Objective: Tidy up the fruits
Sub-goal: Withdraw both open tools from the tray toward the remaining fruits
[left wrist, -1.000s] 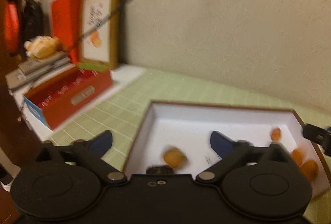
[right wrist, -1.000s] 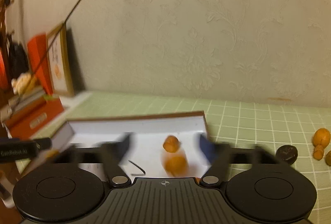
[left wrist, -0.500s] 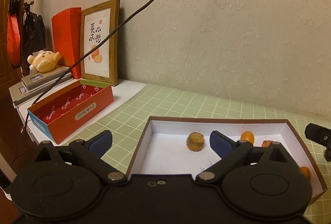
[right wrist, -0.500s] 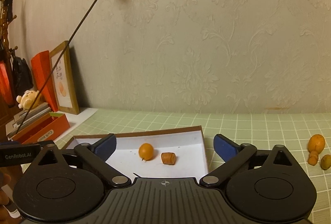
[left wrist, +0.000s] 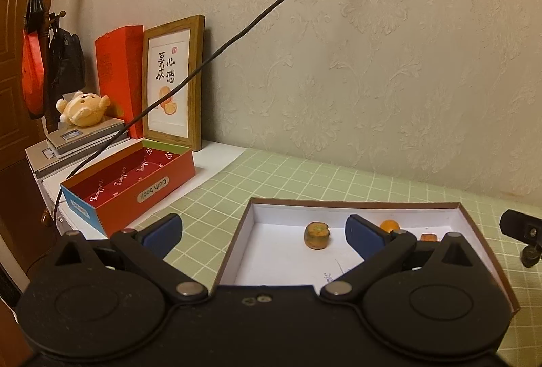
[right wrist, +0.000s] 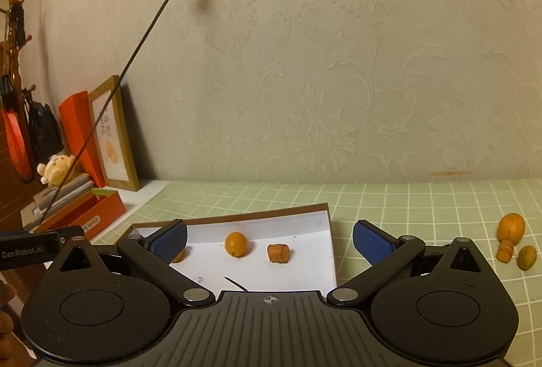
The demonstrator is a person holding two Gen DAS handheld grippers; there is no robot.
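Judging by looks, fruits are light, firm, round, apt to roll; hold across widest part. 3 lie in white box [right wrist: 325,224], 3 on bench [right wrist: 423,204] at right [right wrist: 511,227]. Left gripper [left wrist: 262,233], right gripper [right wrist: 269,240] spread wide, empty.

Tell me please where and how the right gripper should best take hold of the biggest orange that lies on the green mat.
Probably grip the big orange across its round middle, coming from above: a small orange piece touches its near side.
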